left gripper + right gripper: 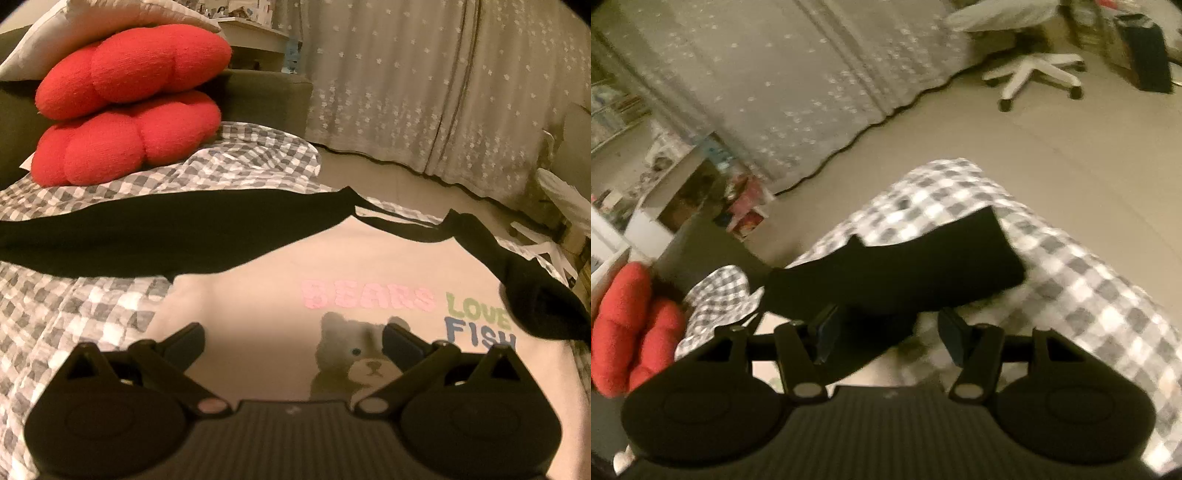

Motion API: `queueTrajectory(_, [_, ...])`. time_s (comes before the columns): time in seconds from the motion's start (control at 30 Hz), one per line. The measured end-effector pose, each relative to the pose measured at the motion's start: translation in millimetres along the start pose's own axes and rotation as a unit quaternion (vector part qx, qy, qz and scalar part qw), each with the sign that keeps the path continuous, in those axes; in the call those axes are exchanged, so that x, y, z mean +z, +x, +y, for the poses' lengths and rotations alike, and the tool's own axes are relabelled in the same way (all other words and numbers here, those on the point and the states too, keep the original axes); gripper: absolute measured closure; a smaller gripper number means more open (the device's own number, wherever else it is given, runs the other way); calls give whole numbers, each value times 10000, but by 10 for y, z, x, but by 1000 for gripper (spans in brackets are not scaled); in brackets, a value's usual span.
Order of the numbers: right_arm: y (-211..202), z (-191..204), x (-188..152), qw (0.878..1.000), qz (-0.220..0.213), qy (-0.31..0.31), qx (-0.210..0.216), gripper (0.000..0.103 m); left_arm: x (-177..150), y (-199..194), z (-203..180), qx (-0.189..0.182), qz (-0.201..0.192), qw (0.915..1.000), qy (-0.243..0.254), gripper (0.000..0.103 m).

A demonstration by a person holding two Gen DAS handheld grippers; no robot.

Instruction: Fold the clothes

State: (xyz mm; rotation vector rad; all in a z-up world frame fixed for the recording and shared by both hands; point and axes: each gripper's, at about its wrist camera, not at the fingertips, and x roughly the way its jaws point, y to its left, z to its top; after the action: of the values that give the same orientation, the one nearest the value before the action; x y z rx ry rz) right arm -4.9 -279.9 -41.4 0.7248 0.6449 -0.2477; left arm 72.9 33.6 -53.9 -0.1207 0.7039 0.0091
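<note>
Your left gripper (293, 345) hovers, jaws wide and empty, over the shirt (258, 314), spread print-up on the checked bed (74, 314) with both black sleeves out. Your right gripper (888, 334), jaws wide, nears one sleeve (905, 266). No fold shows.

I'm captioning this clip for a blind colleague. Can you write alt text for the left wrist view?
The open left gripper hovers over a cream T-shirt with black sleeves, a bear print and the words "BEARS LOVE FISH", spread flat on a grey-and-white checked bedcover. Two red cushions are stacked behind it, with a star-patterned curtain beyond.
</note>
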Motion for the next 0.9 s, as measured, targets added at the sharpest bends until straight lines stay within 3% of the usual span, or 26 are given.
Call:
queueTrajectory(0.27, [133,-184,-8,9988,-264,297,-282,43,-5,-12,-22,-14,-7,10000,13,1])
queueTrajectory(0.33, [173,-222,-15,9981,-416,340,-316,53,-6,-12,-27,-17,-7,10000,19,1])
queueTrajectory(0.4, [214,-261,-18,9972,-550,388,-319,78,-9,-18,-29,-37,-22,10000,29,1])
queueTrajectory(0.47, [252,-293,-4,9969,-617,456,-201,90,-10,-23,-31,-62,-39,10000,42,1])
queueTrajectory(0.73, [-54,74,17,9876,-1488,-257,435,93,39,-61,-101,-313,-148,9991,237,1])
queueTrajectory(0.9, [-157,364,-67,9808,-1588,-791,804,93,189,-131,-139,-643,-332,9971,235,1])
